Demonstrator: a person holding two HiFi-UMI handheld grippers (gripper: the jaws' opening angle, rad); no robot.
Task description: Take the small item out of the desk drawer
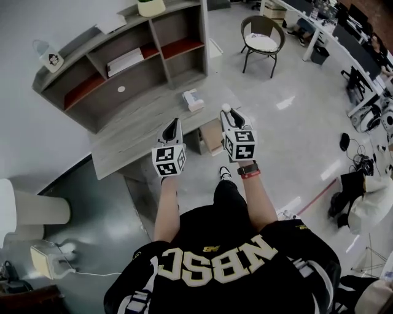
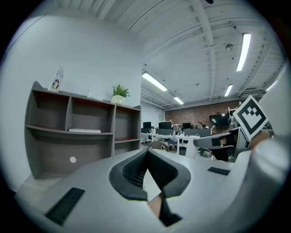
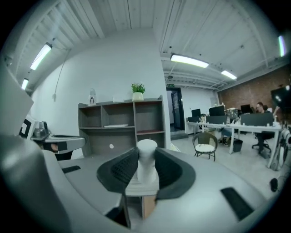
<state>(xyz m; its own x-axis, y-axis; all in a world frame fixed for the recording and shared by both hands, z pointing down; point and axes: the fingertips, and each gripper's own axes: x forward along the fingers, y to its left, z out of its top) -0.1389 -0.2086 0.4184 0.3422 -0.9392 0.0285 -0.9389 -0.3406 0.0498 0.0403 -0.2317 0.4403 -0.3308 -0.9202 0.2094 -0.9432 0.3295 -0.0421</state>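
Observation:
A small white item [image 1: 226, 108] with a rounded top stands upright between the pads of my right gripper [image 1: 228, 115], which is shut on it; in the right gripper view the white item [image 3: 147, 154] fills the gap of the right gripper [image 3: 146, 167]. The gripper hangs in the air off the grey desk's [image 1: 126, 144] right end, above a brown open drawer [image 1: 212, 135]. My left gripper [image 1: 174, 124] hovers over the desk's front edge beside it. In the left gripper view its tips [image 2: 147, 154] meet with nothing between them.
A white box [image 1: 193, 99] lies on the desk's right end. A grey shelf unit [image 1: 123, 61] stands at the back of the desk with a plant pot [image 1: 151, 7] on top. A round chair [image 1: 261, 39] and office desks [image 1: 344, 37] stand beyond; cables [image 1: 359, 160] lie on the floor at right.

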